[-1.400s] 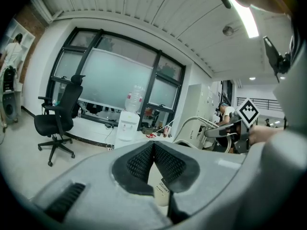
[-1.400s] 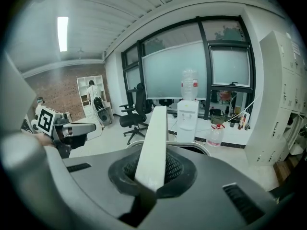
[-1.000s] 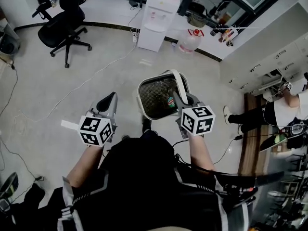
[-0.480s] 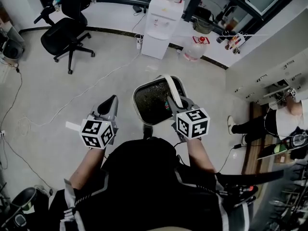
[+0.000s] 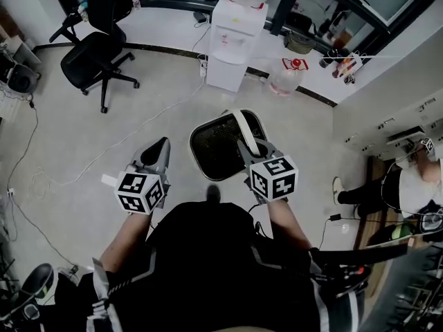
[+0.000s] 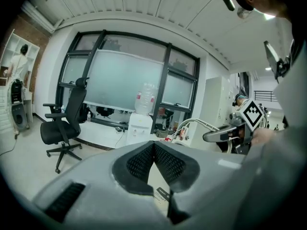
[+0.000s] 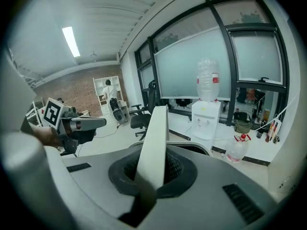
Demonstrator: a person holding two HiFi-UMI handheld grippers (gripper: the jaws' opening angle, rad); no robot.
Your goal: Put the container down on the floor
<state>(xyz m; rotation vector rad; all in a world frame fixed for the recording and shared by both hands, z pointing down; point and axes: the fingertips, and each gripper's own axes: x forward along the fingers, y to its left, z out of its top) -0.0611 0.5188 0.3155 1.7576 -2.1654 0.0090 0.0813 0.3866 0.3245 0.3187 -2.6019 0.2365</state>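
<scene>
A container [image 5: 216, 147], a dark mesh basket with a pale rim, hangs in the air in front of a standing person, above a pale floor [image 5: 149, 109]. Its broad white handle [image 7: 156, 143] arches up over the basket, and the right tongs [image 5: 248, 151] are pinching that handle, with the band running straight up between the pressed pads. The left tongs [image 6: 153, 146] are held out level just to the basket's left, apart from it; their tips are pressed together with nothing between them. Each tool carries a cube of black-and-white square markers near the person's hand. Beyond the basket a white water dispenser [image 5: 232, 37] with a bottle on top stands against a raised platform under tall windows, and a large clear water bottle [image 5: 285, 80] stands beside it. A black office chair [image 5: 97, 54] stands to the far left, and thin cables [image 5: 41, 178] trail across the floor.
</scene>
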